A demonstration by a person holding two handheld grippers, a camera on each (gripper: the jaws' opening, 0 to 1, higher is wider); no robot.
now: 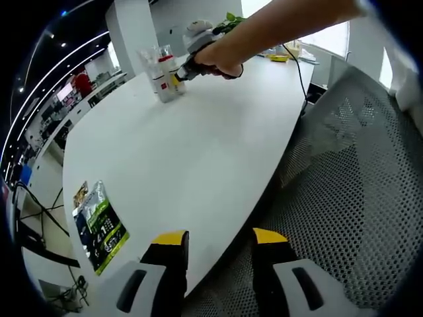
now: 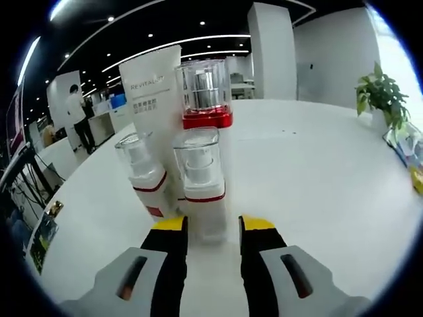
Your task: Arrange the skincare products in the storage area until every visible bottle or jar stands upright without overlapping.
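Several skincare products stand upright in a tight cluster on the white table (image 2: 317, 185). A tall white tube (image 2: 153, 99) stands at the back beside a clear-capped bottle with a red band (image 2: 203, 92). A short clear-capped bottle (image 2: 142, 173) is at the left. The front white bottle with a clear cap (image 2: 198, 175) has its base between the jaws of my right gripper (image 2: 214, 226), which look closed on it. In the left gripper view the same cluster (image 1: 162, 74) is far across the table, with a hand holding the right gripper (image 1: 198, 56) against it. My left gripper (image 1: 221, 239) hangs open at the table's near edge, holding nothing.
A green and black packet (image 1: 99, 228) lies near the table's left edge. A grey mesh chair (image 1: 344, 191) stands right of the table, under my left gripper. A potted plant (image 2: 381, 98) and small items sit at the far right. A person (image 2: 76, 109) stands in the background.
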